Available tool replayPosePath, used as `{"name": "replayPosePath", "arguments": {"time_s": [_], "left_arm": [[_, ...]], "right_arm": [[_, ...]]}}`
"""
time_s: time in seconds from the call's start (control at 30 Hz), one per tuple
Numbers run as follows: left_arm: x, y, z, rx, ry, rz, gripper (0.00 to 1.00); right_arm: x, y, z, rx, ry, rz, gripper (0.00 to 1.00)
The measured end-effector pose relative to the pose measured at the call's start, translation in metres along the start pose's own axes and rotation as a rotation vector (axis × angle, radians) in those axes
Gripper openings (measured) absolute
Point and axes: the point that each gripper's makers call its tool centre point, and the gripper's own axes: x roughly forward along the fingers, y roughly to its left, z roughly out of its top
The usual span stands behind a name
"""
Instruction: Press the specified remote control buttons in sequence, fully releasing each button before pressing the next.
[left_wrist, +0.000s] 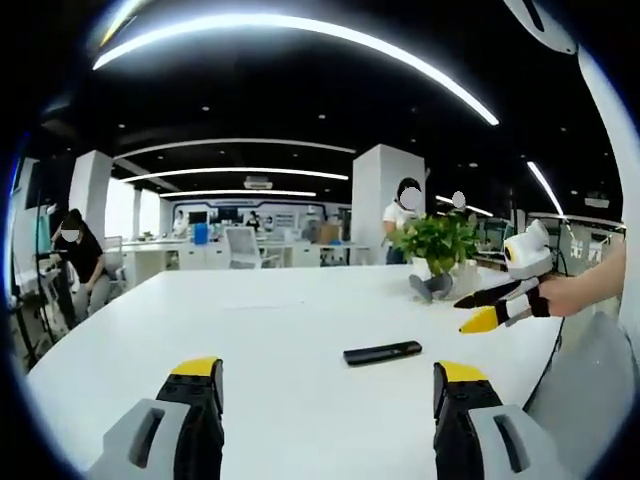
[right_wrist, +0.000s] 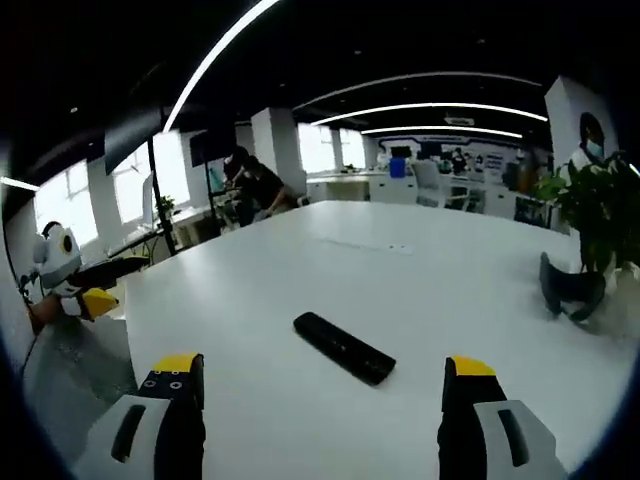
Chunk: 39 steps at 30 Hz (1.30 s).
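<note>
A black remote (left_wrist: 382, 352) is lying flat on the white worktop (left_wrist: 270, 340), with bare surface all round it. In the left gripper view the left tongs (left_wrist: 328, 385) are hovering over the near edge of the worktop, jaws standing wide apart and gripping nothing; the remote is sitting ahead of them, a little toward the right jaw. The right tongs (left_wrist: 478, 310) are coming in from the right of that view, held in a hand (left_wrist: 580, 292), with their yellow tips slightly parted above the worktop, near the remote but not touching it.

In the right gripper view the right tongs (right_wrist: 325, 385) are likewise gaping, and the remote (right_wrist: 343, 347) is lying slantwise between the jaws, further out. The left tongs (right_wrist: 98, 296) are showing at the left, off the worktop's edge. A potted plant (left_wrist: 440, 245) is standing on the worktop beyond the remote, with a dark object (right_wrist: 570, 285) at its base. People are working at desks in the background.
</note>
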Motion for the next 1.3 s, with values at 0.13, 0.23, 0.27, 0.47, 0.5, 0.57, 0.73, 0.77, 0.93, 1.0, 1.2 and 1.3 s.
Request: {"name": "replayPosePath", "arguments": {"time_s": [0.13, 0.23, 0.27, 0.47, 0.5, 0.57, 0.73, 0.77, 0.93, 1.0, 1.2, 1.3], "left_arm": [[0.000, 0.001, -0.001, -0.001, 0.004, 0.003, 0.89], [0.000, 0.000, -0.001, 0.002, 0.008, 0.001, 0.88], [0.000, 0.000, -0.001, 0.002, 0.008, -0.001, 0.87], [0.000, -0.001, -0.003, -0.016, 0.012, -0.011, 0.85], [0.001, -0.001, -0.003, -0.015, 0.015, -0.010, 0.85], [0.001, -0.002, -0.003, -0.009, 0.014, -0.012, 0.85], [0.001, -0.002, -0.004, -0.007, 0.018, -0.011, 0.85], [0.001, -0.002, -0.004, -0.006, 0.021, -0.010, 0.85], [0.001, -0.001, -0.005, -0.001, 0.027, -0.008, 0.85], [0.001, -0.001, -0.006, 0.003, 0.031, -0.008, 0.85], [0.000, 0.000, -0.004, -0.005, 0.019, -0.002, 0.85], [0.000, 0.000, -0.004, -0.003, 0.021, -0.002, 0.84]], "right_arm": [[-0.013, 0.005, -0.001, 0.000, -0.008, -0.011, 0.99], [-0.025, 0.002, -0.005, -0.026, 0.012, -0.046, 0.99], [-0.028, 0.002, -0.006, -0.024, 0.012, -0.052, 0.99], [-0.049, 0.000, -0.014, 0.001, 0.006, -0.113, 0.99], [-0.051, 0.000, -0.015, 0.003, 0.008, -0.122, 0.99], [-0.055, 0.000, -0.016, 0.011, 0.015, -0.134, 0.99], [-0.067, -0.001, -0.010, 0.004, -0.012, -0.163, 0.99], [-0.068, -0.001, -0.010, 0.005, -0.012, -0.166, 0.99], [-0.076, -0.004, -0.015, 0.019, -0.023, -0.192, 0.99], [-0.075, -0.005, -0.013, 0.022, -0.032, -0.197, 0.97], [-0.077, -0.013, -0.011, -0.022, -0.037, -0.237, 0.95], [-0.076, -0.012, -0.015, -0.009, -0.020, -0.231, 0.94]]}}
